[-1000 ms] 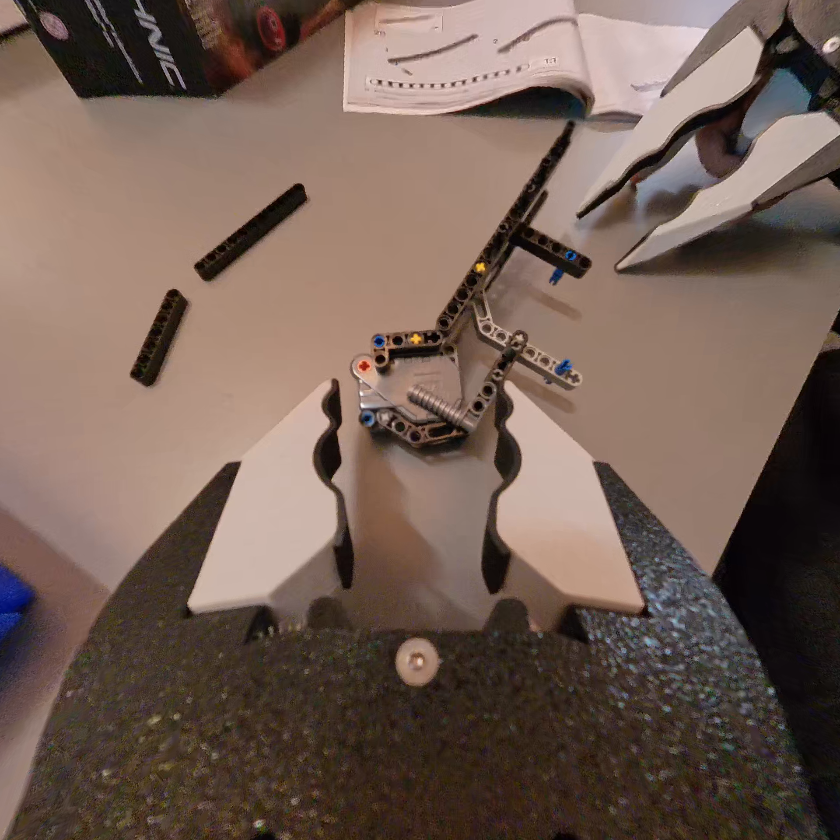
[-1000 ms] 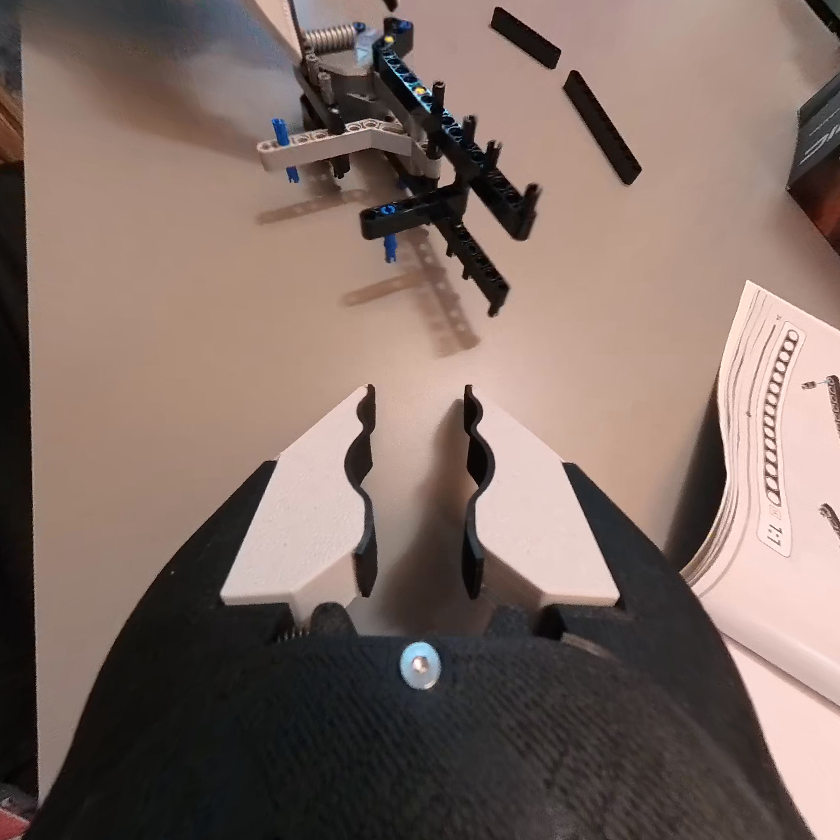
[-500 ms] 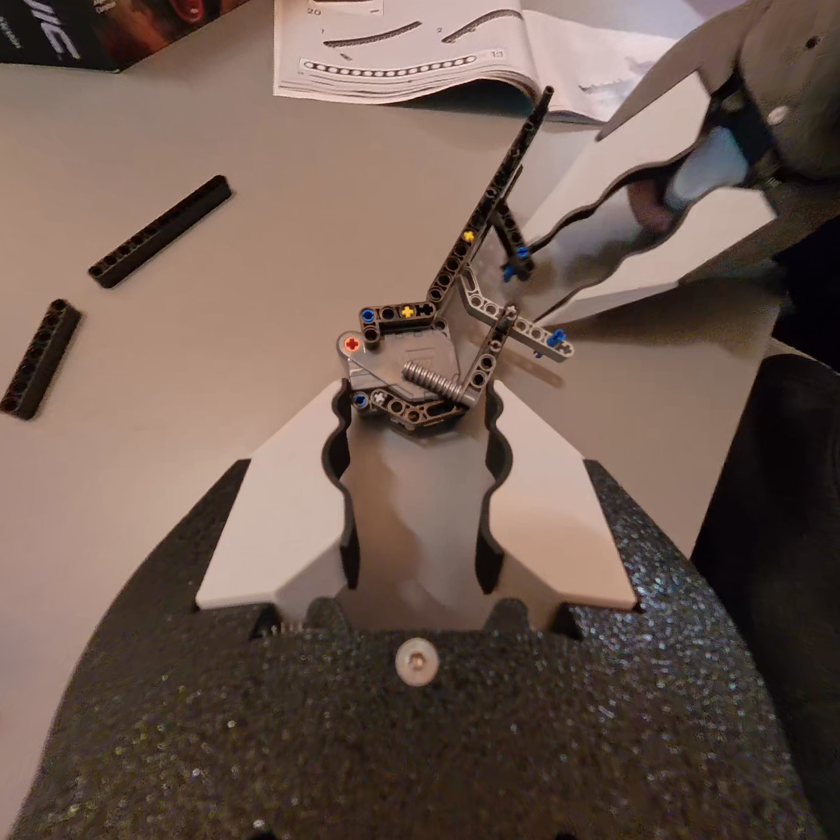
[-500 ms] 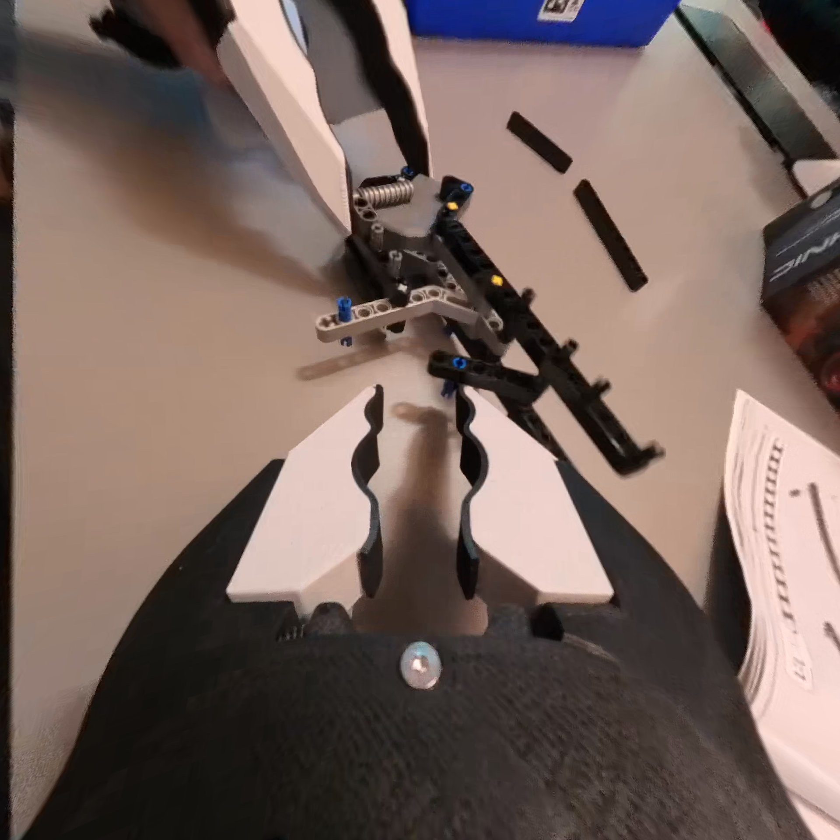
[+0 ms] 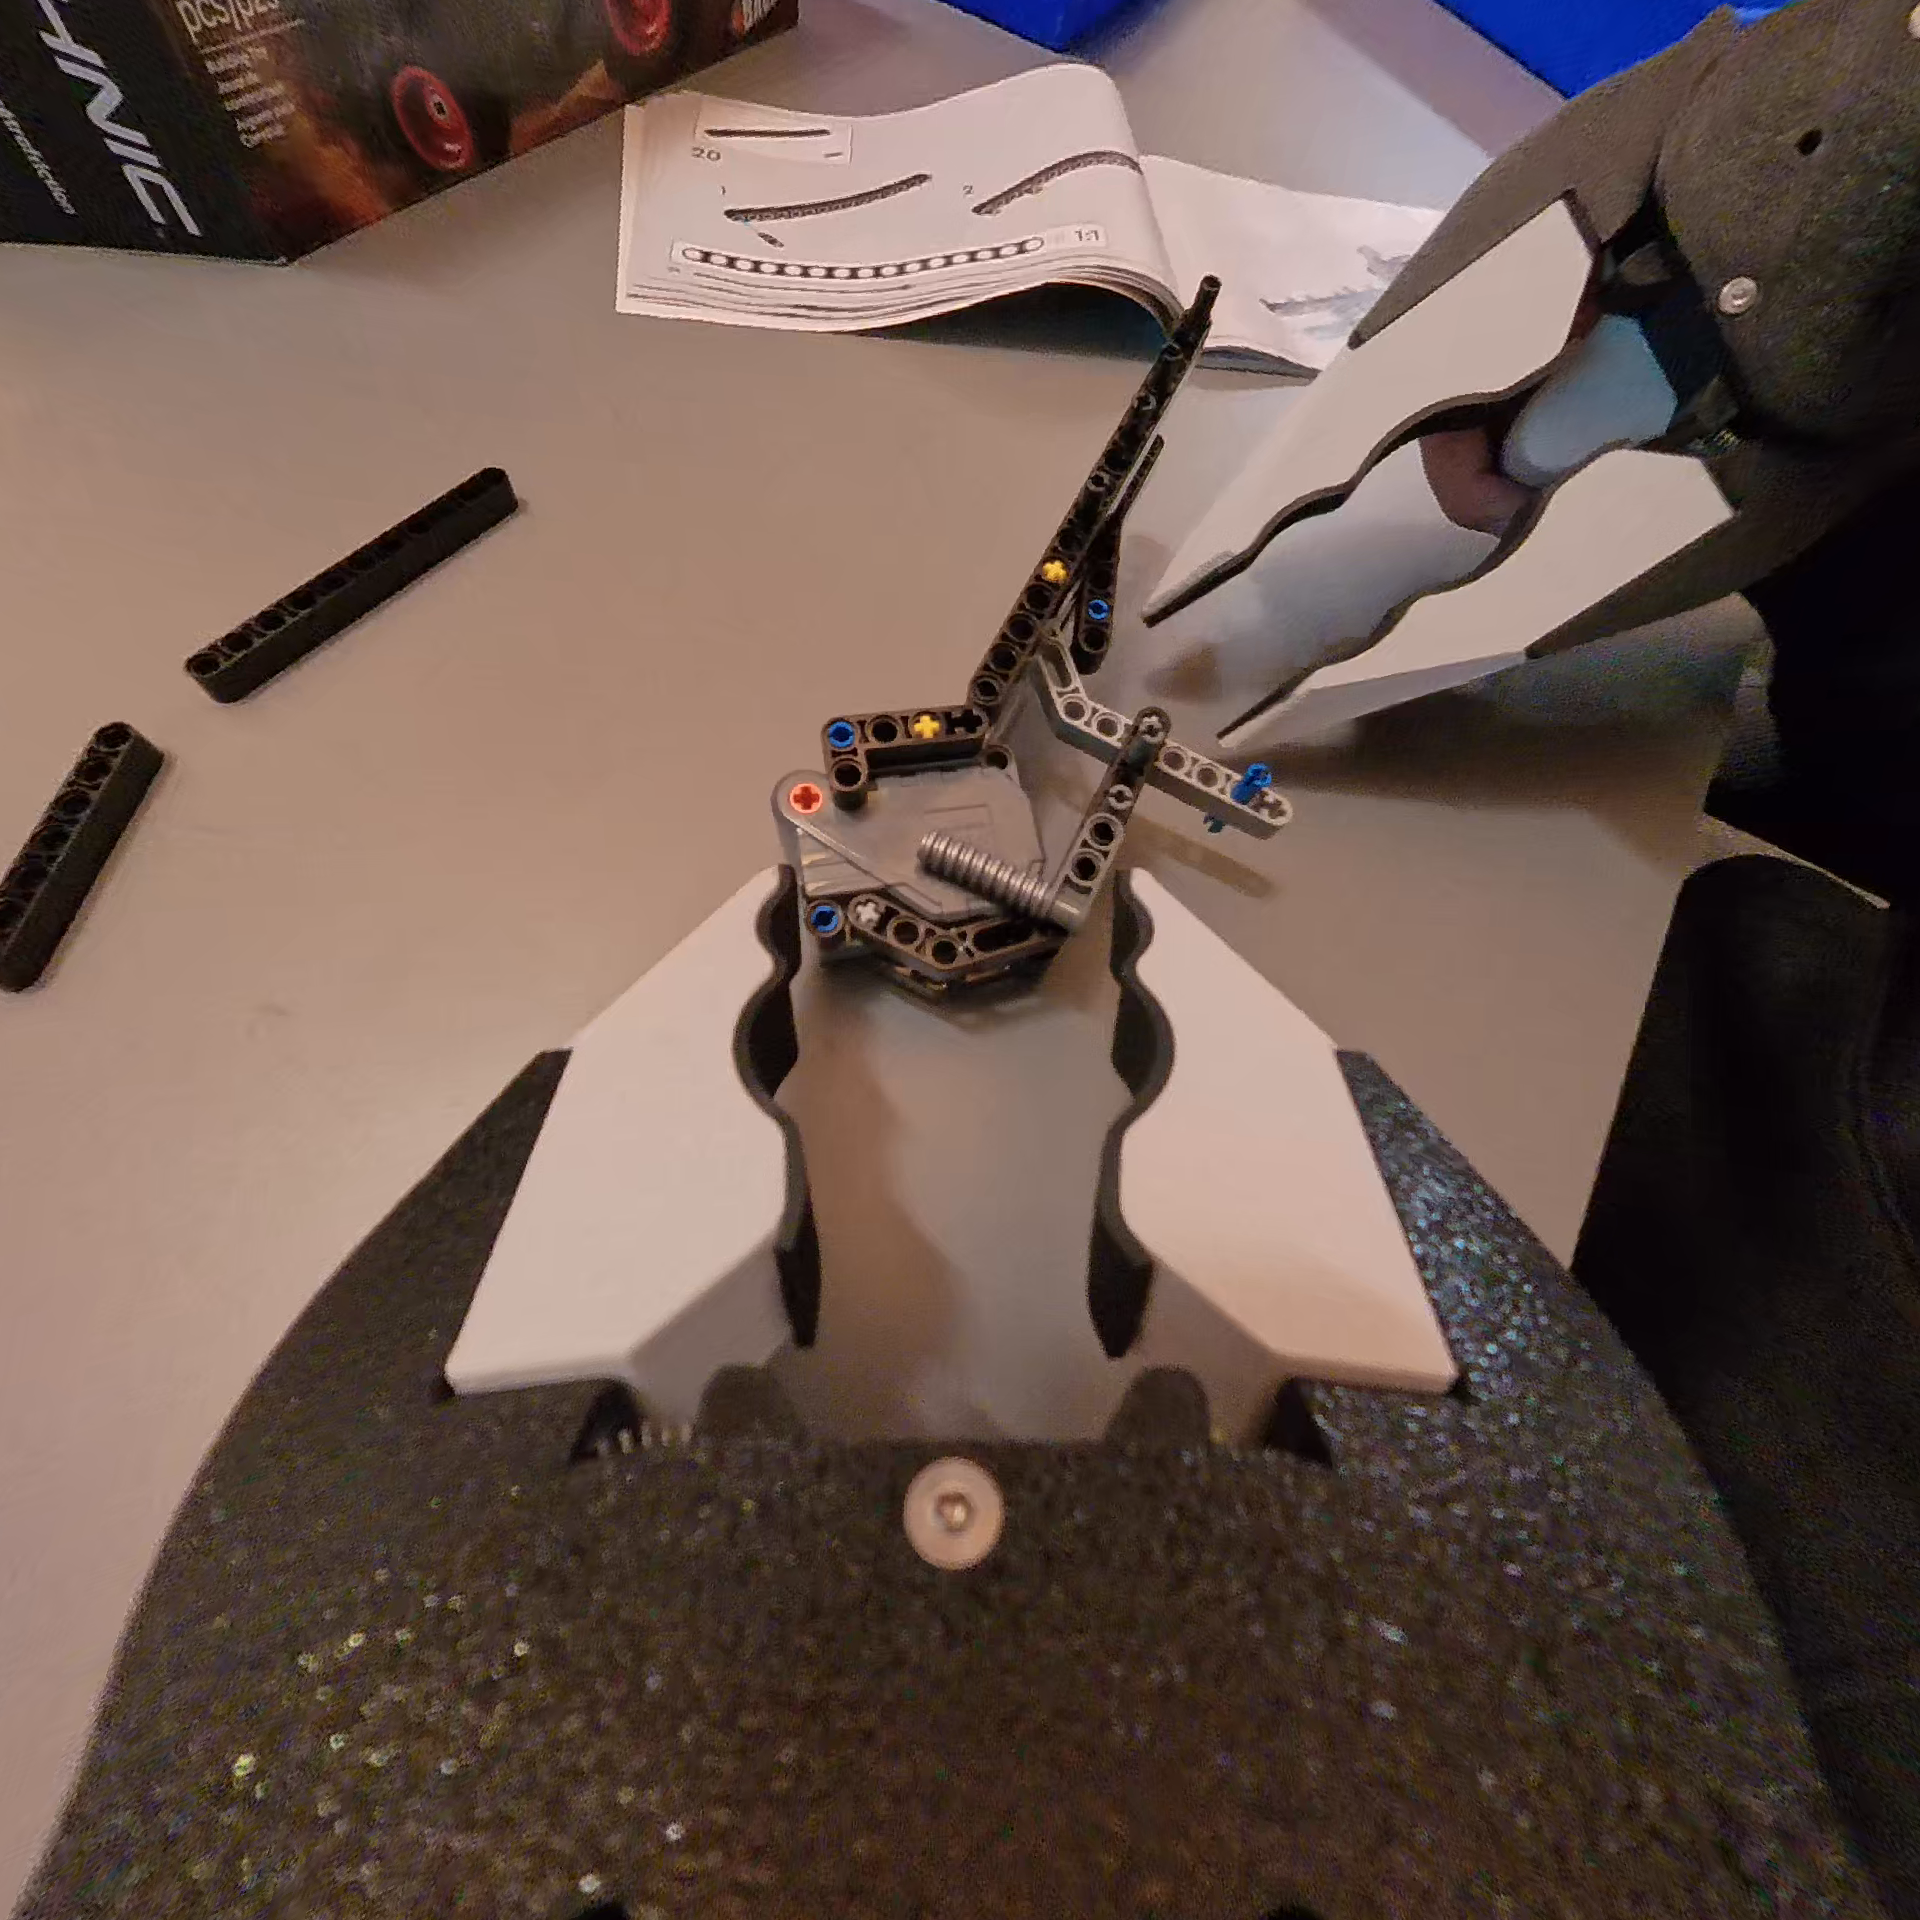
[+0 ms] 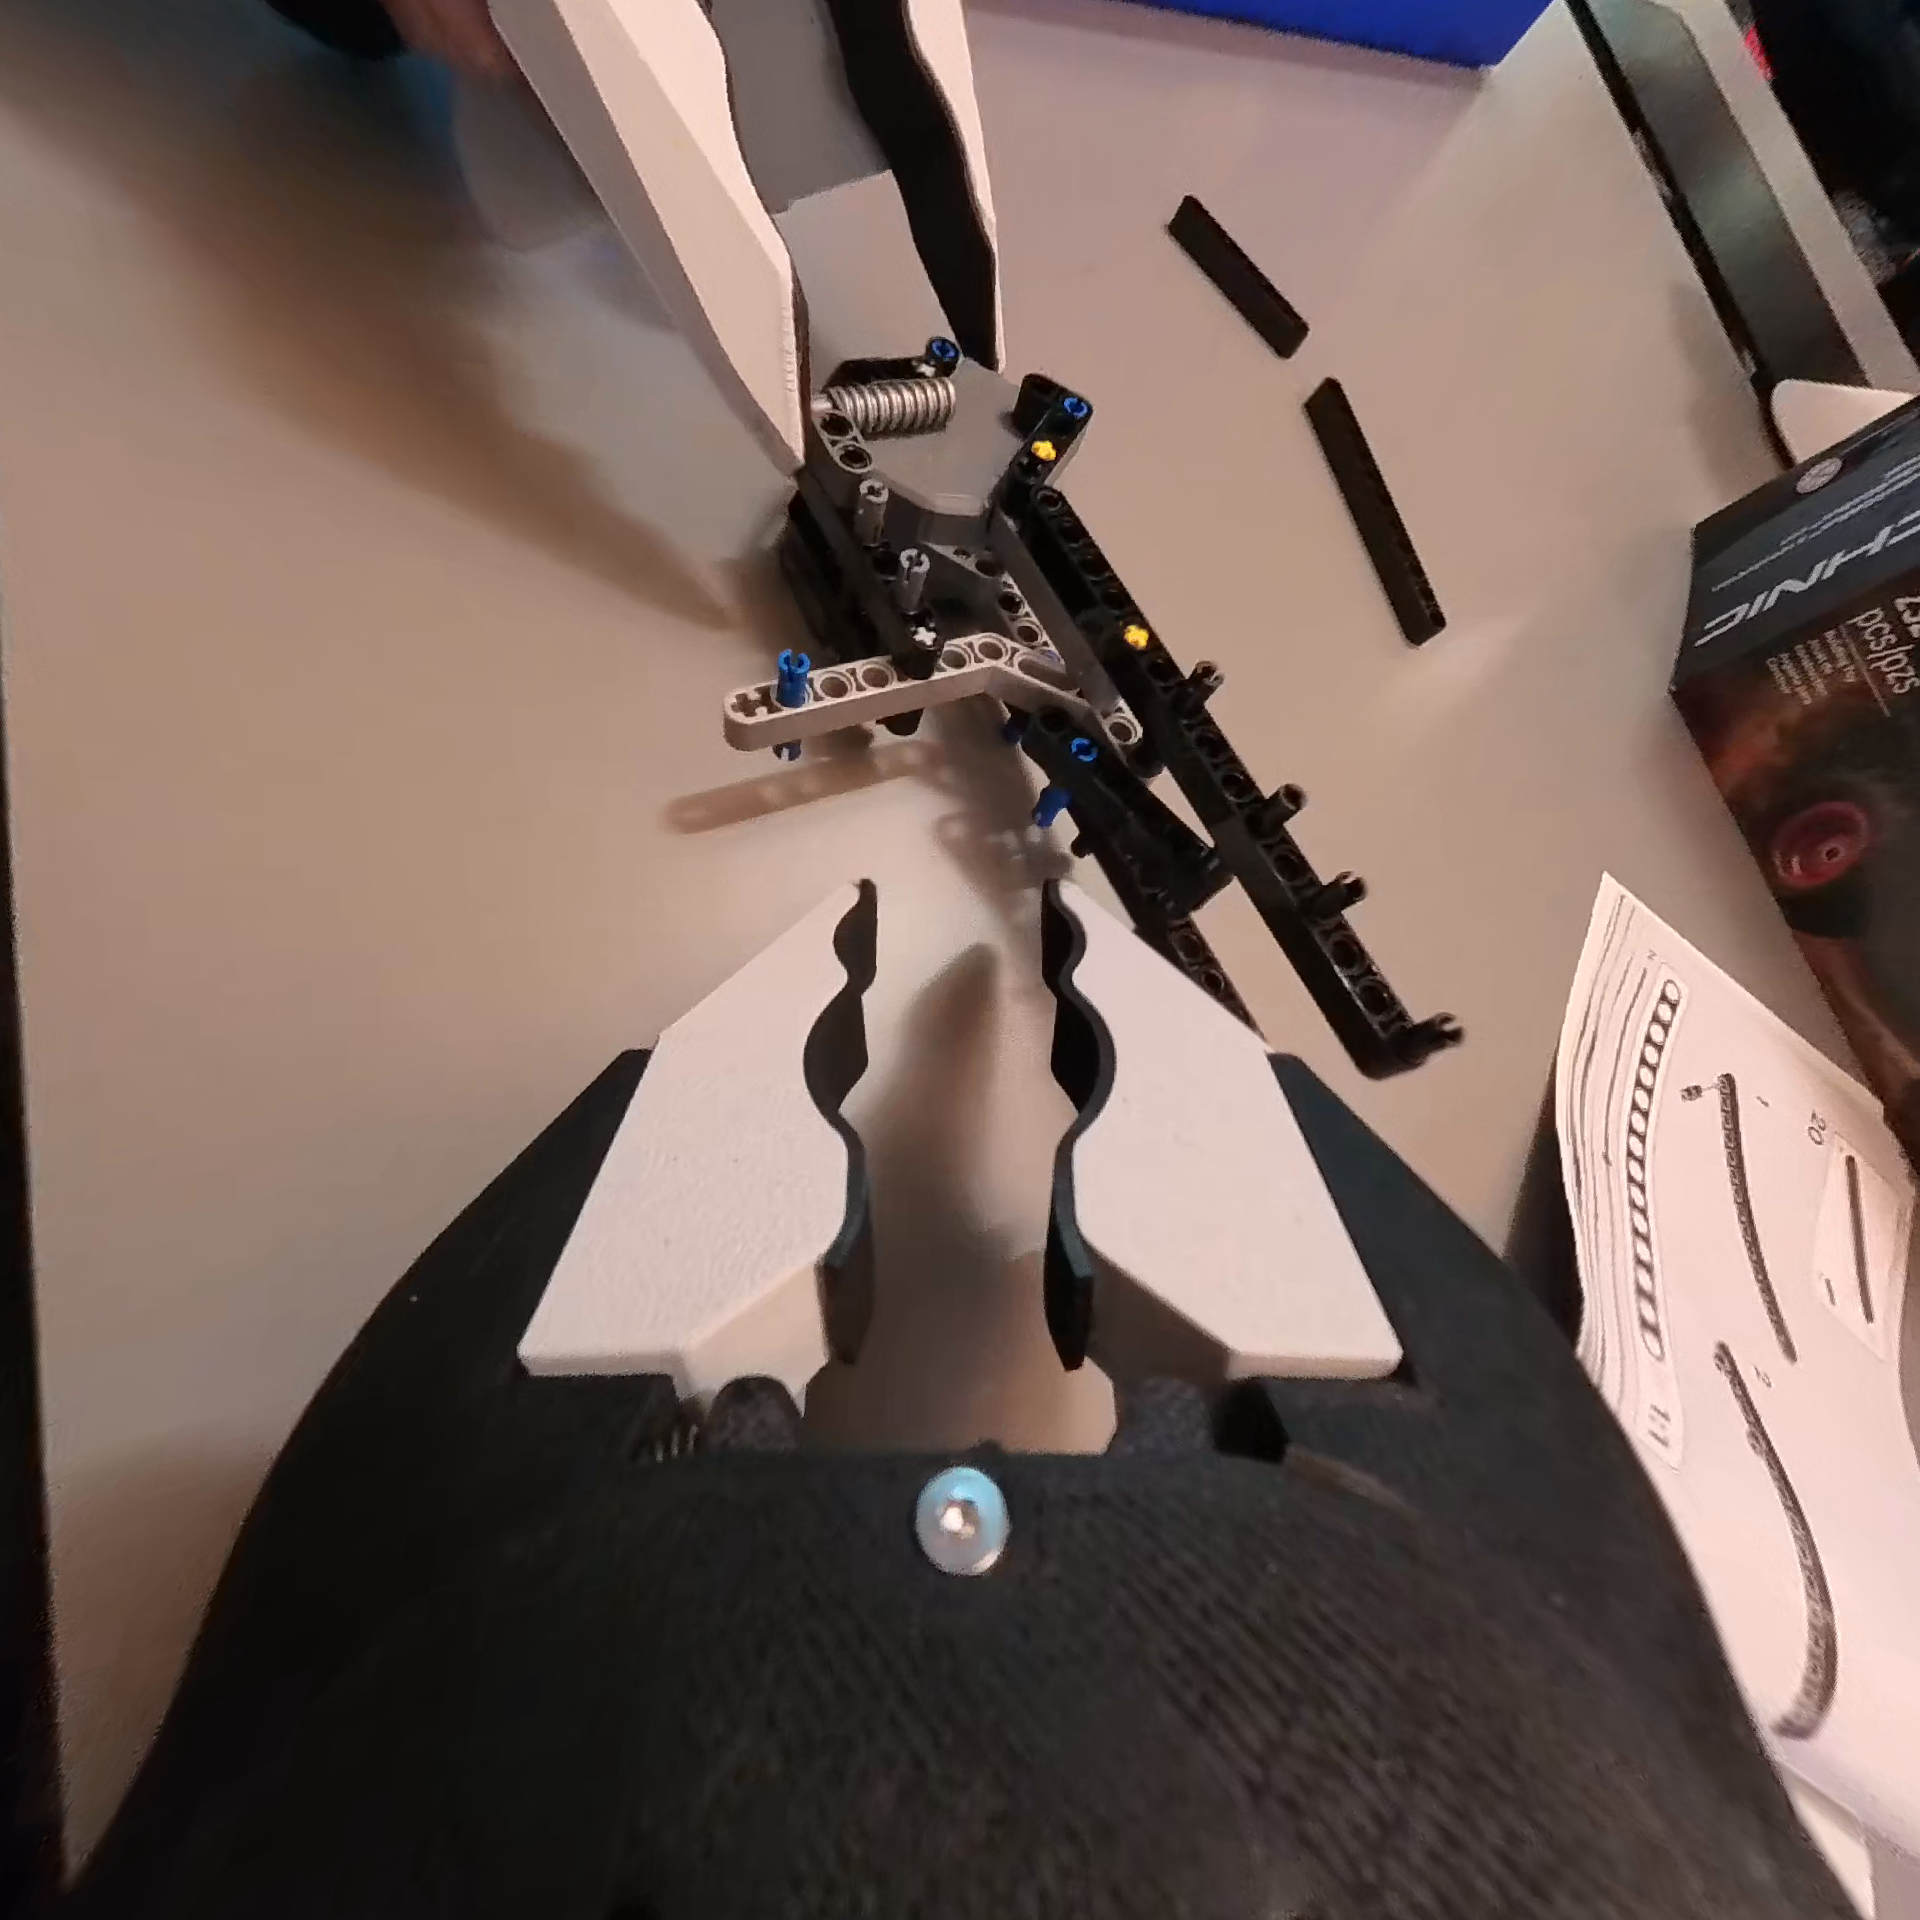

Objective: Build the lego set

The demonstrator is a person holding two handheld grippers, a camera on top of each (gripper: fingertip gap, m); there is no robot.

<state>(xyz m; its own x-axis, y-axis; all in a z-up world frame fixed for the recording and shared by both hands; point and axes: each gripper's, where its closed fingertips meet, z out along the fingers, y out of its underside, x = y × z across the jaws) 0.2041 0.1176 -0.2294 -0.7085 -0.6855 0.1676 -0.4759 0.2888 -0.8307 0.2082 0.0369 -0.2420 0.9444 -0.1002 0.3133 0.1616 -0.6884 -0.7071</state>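
Note:
A partly built lego assembly (image 5: 914, 821) has a grey core with a metal spring, a long black beam (image 5: 1091, 520), a light grey beam (image 5: 1164, 758) with a blue pin and a short black arm (image 5: 1096, 613). My left gripper (image 5: 951, 894) is shut on its base and holds it tilted above the table. In the right wrist view the assembly (image 6: 956, 468) casts shadows below itself, with the left gripper (image 6: 894, 416) on its far end. My right gripper (image 6: 956, 894) is open and empty, its tips just short of the short black arm (image 6: 1122, 810). It also shows in the left wrist view (image 5: 1184, 681).
Two loose black beams (image 5: 353, 587) (image 5: 73, 852) lie on the grey table to the left. An open instruction booklet (image 5: 894, 208) and a dark set box (image 5: 312, 104) lie at the back. The table edge (image 5: 1621, 1039) runs along the right. My right fingertips sit around 9 centimeters from my left ones.
My right gripper has moved in close to the assembly. The short black arm has swung in against the long beam. My left gripper has kept hold and turned the assembly a little.

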